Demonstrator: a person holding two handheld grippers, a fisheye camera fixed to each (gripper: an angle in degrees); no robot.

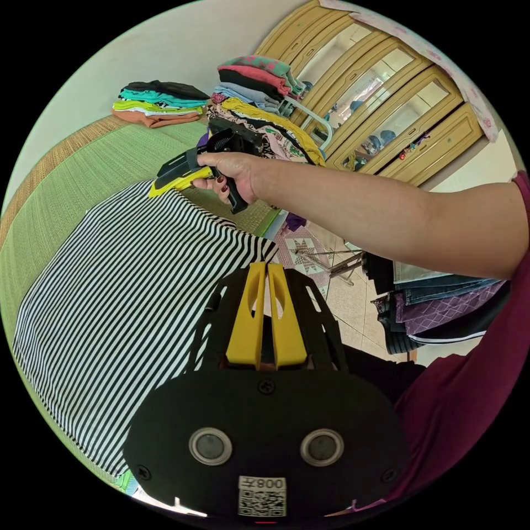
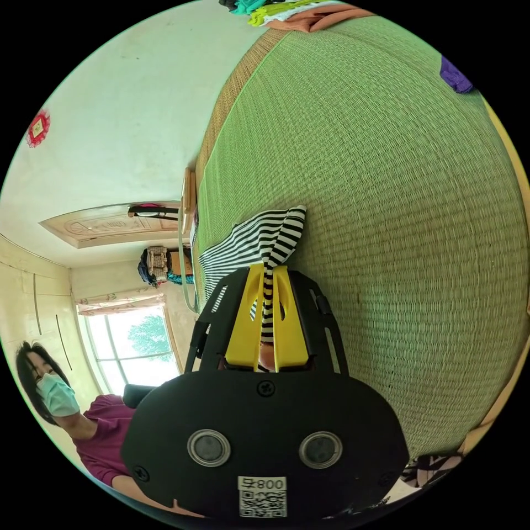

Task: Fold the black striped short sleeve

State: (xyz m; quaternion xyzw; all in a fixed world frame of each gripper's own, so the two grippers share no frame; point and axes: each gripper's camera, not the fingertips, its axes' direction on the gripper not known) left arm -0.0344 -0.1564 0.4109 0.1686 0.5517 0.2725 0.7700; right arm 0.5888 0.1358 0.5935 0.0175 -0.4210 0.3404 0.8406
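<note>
While both claws pinch the striped shirt (image 1: pixel 127 309) on the green mat (image 2: pixel 386 193), folded stacks (image 1: pixel 157 102) sit well beyond.

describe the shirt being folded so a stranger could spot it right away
Start at the wide green woven mat. Spread flat on it lies the black striped short sleeve, one edge pinched in the right tongs. Unlike the colourful stacked clothes at the mat's far end, it carries thin black and white stripes.

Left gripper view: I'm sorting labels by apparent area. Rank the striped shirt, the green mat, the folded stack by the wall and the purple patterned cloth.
1. striped shirt
2. green mat, close behind; the shirt covers part of it
3. folded stack and purple patterned cloth: look alike, unranked
</note>
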